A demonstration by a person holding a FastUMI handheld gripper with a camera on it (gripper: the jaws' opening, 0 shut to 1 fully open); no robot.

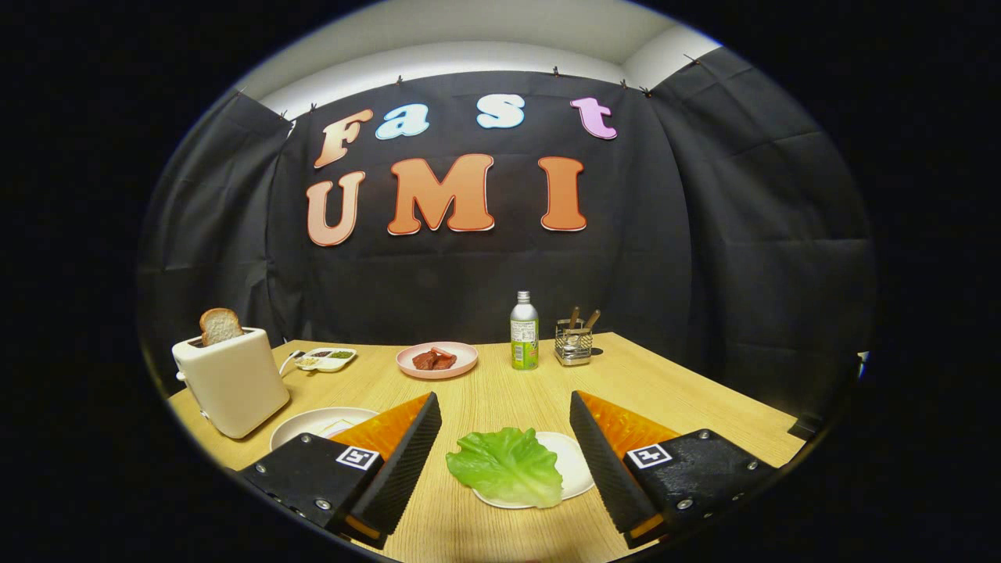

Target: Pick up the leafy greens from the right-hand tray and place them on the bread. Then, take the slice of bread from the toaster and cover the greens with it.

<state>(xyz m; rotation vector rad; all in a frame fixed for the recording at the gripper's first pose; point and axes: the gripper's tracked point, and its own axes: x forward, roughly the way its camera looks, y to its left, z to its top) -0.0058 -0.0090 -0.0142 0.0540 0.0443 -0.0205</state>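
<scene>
Now the fingers (505,438) stand wide, flanking the lettuce (507,467) on its plate (569,469); next, descend and pinch it.

A bright green lettuce leaf (507,467) lies on a white plate (575,469), over a pale wood-grain table (500,391). The toaster (231,379) is cream, its bread slice (220,324) golden brown. Reddish meat (434,360) sits on a pink plate (461,361), beside a silver bottle (524,331) with a green label.
</scene>
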